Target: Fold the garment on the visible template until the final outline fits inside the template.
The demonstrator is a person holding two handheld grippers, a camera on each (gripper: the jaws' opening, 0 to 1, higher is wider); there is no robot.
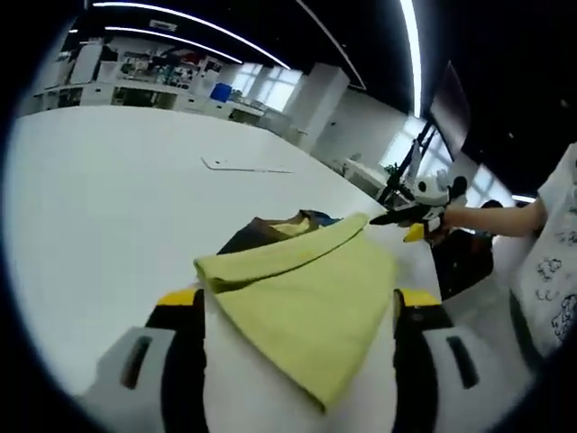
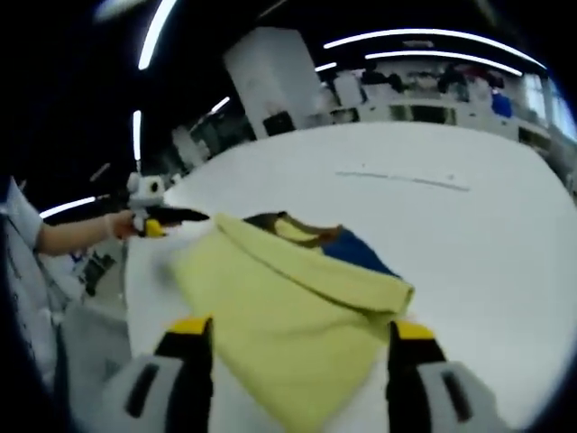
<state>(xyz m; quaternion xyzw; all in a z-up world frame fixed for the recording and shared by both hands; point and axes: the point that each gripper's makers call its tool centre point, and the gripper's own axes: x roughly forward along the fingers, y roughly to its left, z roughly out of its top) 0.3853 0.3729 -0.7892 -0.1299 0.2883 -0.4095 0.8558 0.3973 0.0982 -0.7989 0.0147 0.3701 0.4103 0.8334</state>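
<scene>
Yellow garment (image 1: 311, 311) laid between the parted jaws of left gripper (image 1: 302, 338), right gripper (image 2: 293, 356) jaws also parted around it, white table (image 1: 108, 198) beyond.

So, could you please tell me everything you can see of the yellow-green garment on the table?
The yellow-green garment is soft, matte cloth, folded over itself into a rough wedge with a rolled upper edge. It lies flat on the white table, on top of darker brown, yellow and blue fabric that shows past its far edge. Its near end lies between the open jaws of each gripper; whether they touch it cannot be told.
</scene>
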